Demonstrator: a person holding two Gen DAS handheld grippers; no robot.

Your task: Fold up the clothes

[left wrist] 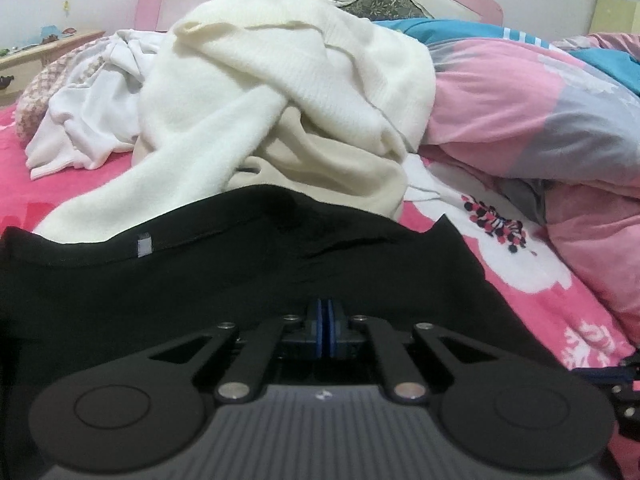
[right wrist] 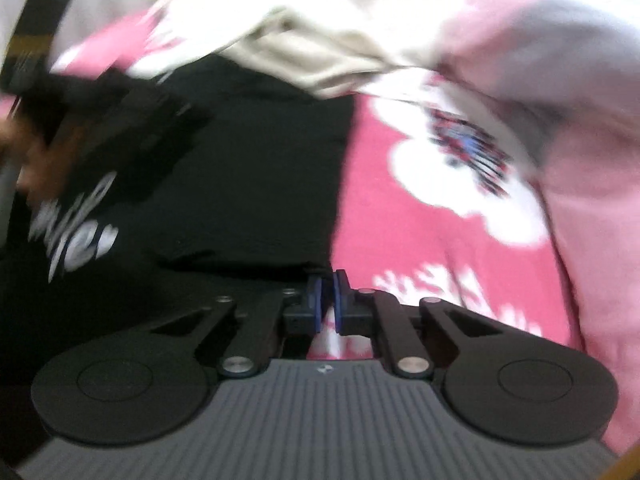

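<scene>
Black shirt point(left wrist: 240, 280) lies flat on the pink sheet point(left wrist: 520, 288), near edge right under both tongs, long axis left-right. Left gripper point(left wrist: 327, 334) is clenched on it; right gripper point(right wrist: 328, 300) is nearly clamped at its right edge, contact unclear. White print point(right wrist: 76, 220) too blurry to read.

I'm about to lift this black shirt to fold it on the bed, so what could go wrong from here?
1. The right gripper sits at the black shirt's edge with pink bedsheet showing between its pads; it may grab sheet, or nothing.
2. The cream sweater overlaps the shirt's far edge, so lifting could drag it along.
3. The left gripper is shut over the fabric, possibly pinching several layers, so the shirt could rise bunched.
</scene>
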